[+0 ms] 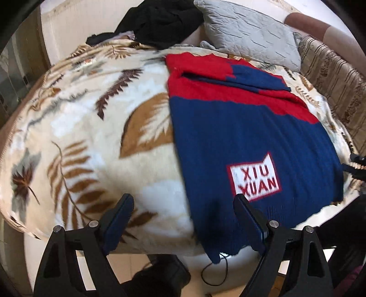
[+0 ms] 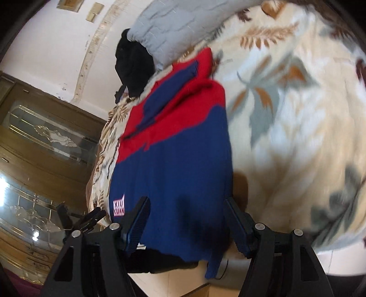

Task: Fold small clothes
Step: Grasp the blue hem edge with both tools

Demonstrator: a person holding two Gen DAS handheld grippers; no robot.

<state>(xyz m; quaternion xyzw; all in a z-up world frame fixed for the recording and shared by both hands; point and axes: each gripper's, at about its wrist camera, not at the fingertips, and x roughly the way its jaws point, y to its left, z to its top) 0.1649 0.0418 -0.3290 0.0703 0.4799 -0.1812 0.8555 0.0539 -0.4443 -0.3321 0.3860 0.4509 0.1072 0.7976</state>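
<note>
One sweater [image 1: 247, 137], navy and red, lies flat on the leaf-print blanket [image 1: 91, 137] on the bed. One grey pillow [image 1: 247, 32] and one black garment [image 1: 160, 20] lie beyond it. Two tools: left tool [image 1: 183, 212] open over the hem's left corner; right tool [image 2: 186, 217] open above the hem, gripping nothing.

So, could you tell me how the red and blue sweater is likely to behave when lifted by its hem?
The sweater is knitted and lies limp, so it would likely droop. Its hem already hangs off the blanket, and the plush may make it drag.
</note>
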